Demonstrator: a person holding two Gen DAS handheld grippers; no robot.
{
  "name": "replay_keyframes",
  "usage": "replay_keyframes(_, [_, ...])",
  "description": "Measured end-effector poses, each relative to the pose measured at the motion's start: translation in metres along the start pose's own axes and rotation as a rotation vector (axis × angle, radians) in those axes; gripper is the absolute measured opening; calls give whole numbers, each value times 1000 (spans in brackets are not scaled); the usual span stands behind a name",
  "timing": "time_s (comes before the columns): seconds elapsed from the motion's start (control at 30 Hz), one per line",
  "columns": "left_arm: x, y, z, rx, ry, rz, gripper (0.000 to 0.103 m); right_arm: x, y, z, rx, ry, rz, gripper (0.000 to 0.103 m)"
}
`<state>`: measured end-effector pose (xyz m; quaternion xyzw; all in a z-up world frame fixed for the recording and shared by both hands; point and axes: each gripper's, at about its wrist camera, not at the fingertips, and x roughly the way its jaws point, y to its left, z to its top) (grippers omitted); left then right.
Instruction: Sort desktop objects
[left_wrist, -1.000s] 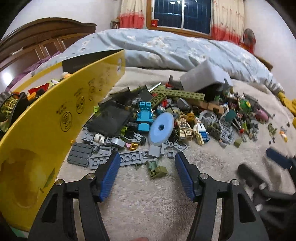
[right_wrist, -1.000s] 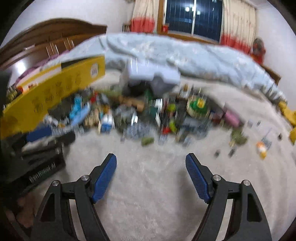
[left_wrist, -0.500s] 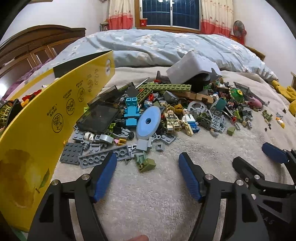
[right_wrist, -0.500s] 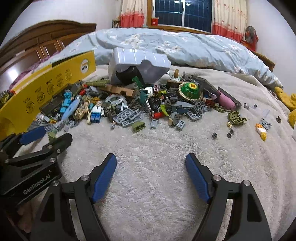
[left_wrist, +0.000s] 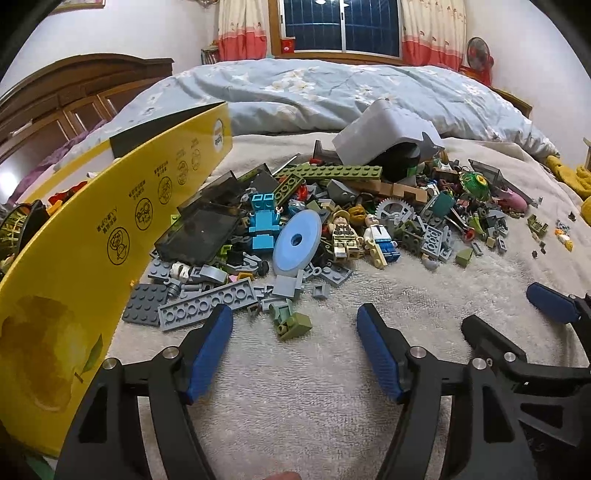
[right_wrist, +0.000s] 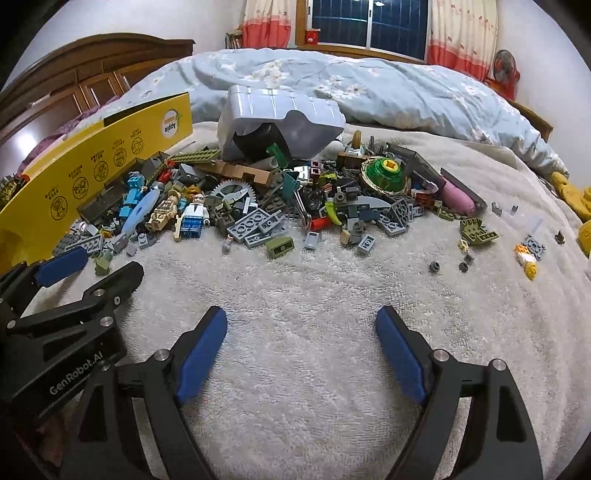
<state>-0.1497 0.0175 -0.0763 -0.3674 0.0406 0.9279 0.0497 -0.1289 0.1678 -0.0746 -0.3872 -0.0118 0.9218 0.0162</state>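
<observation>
A pile of toy bricks (left_wrist: 332, 221) lies on a white towel (left_wrist: 314, 387), also in the right wrist view (right_wrist: 295, 206). It holds a light blue disc (left_wrist: 297, 242), two minifigures (left_wrist: 343, 232), a grey gear (left_wrist: 395, 212) and a green spinning top (right_wrist: 386, 173). My left gripper (left_wrist: 295, 325) is open and empty, just short of a small olive brick (left_wrist: 295, 325) at the pile's near edge. My right gripper (right_wrist: 301, 325) is open and empty over bare towel in front of the pile.
A yellow cardboard box (left_wrist: 92, 251) stands along the left. An overturned grey container (right_wrist: 280, 122) lies behind the pile. Loose small pieces (right_wrist: 524, 254) are scattered at the right. A blue quilt (right_wrist: 332, 85) lies behind.
Both grippers pulled back and steadied, so more towel shows in front of the pile. The right wrist view went from blurred to sharp. Both stay open.
</observation>
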Motion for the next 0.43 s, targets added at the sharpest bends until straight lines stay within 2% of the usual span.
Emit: replay_keyframes(0.43, [1, 0, -1, 2, 6, 3, 72, 0, 0, 0, 2, 1, 3, 84])
